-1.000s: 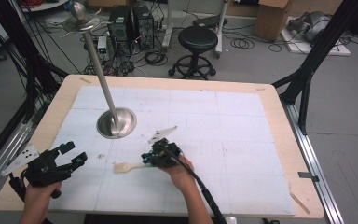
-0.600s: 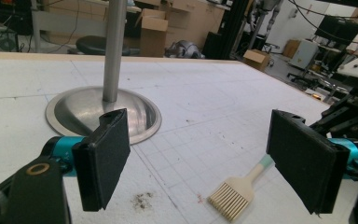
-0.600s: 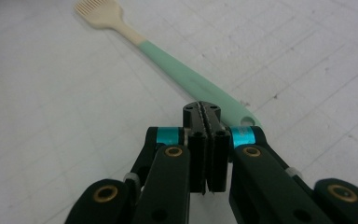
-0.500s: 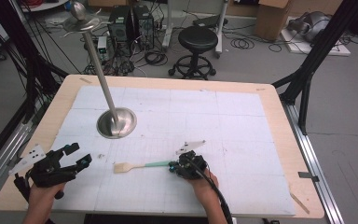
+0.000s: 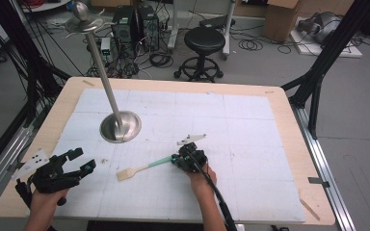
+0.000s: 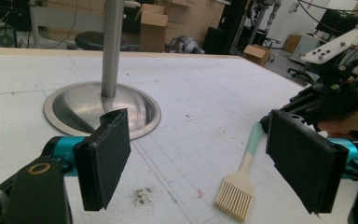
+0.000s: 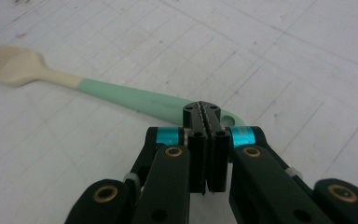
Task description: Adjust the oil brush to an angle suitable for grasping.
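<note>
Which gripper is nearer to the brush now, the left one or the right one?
Right. The right gripper is at the green handle end of the brush, jaws shut. The left gripper is open, apart from the bristle end, toward the table's left edge.

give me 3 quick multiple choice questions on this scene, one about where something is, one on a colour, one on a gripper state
1. Where does the brush lie?
A. on the stool
B. on the table, between the two grippers
C. on top of the metal stand

2. What colour is the brush handle?
A. red
B. black
C. light green

3. How do the left gripper's jaws stand?
A. wide apart
C. closed on the brush
B. closed on the stand pole

Answers:
1. B: the high view shows it flat on the table, with the left gripper at its bristle end and the right gripper at its handle end.
2. C: the right gripper view shows a green handle and cream bristles.
3. A: the left gripper view shows a broad gap between its pads, nothing held.
</note>
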